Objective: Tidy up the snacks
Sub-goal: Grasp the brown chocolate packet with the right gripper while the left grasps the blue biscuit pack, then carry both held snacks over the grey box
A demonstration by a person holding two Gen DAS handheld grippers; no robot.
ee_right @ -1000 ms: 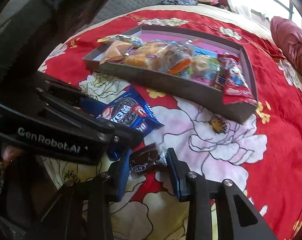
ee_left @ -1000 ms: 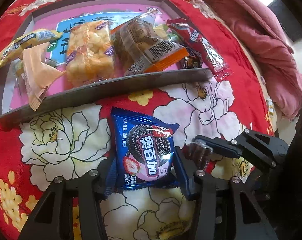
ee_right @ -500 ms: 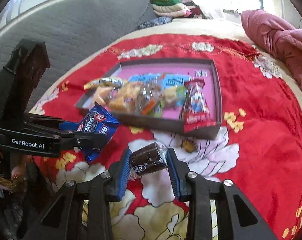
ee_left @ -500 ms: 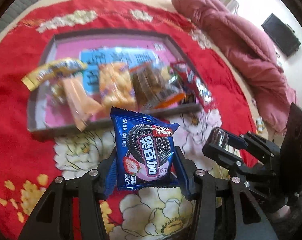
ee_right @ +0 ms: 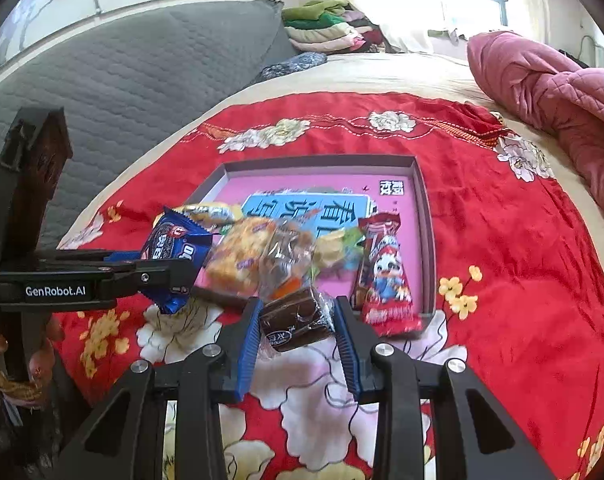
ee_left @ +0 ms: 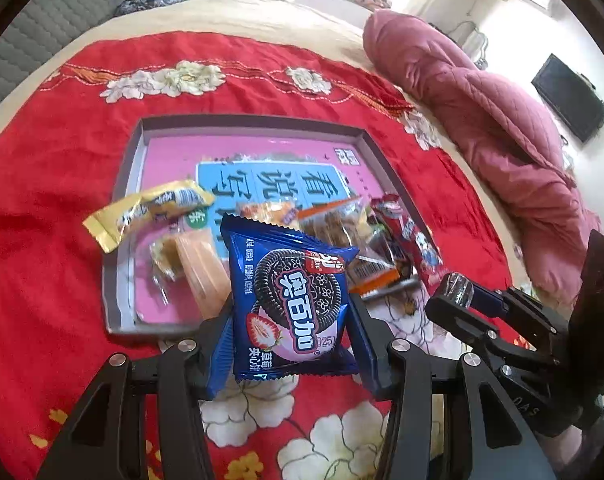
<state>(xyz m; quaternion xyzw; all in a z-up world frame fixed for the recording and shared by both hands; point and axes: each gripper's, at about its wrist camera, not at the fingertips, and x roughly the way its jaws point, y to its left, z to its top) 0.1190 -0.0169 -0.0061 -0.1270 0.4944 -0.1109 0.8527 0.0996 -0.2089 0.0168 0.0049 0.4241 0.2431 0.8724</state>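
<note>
The left hand-held gripper [ee_left: 290,332] clamped a blue Oreo packet [ee_left: 290,300] while the right hand-held gripper [ee_right: 296,332] pinched a small brown cake in clear wrap [ee_right: 296,320], both carried above the red floral bedspread [ee_right: 521,280] just short of the near rim of the pink-lined box lid [ee_right: 425,240]. Snacks crowded the lid's near half; its far half lay bare. Judged best: carry each packet past the near rim, lower it onto the bare lining, then release, keeping the two grippers apart.
</note>
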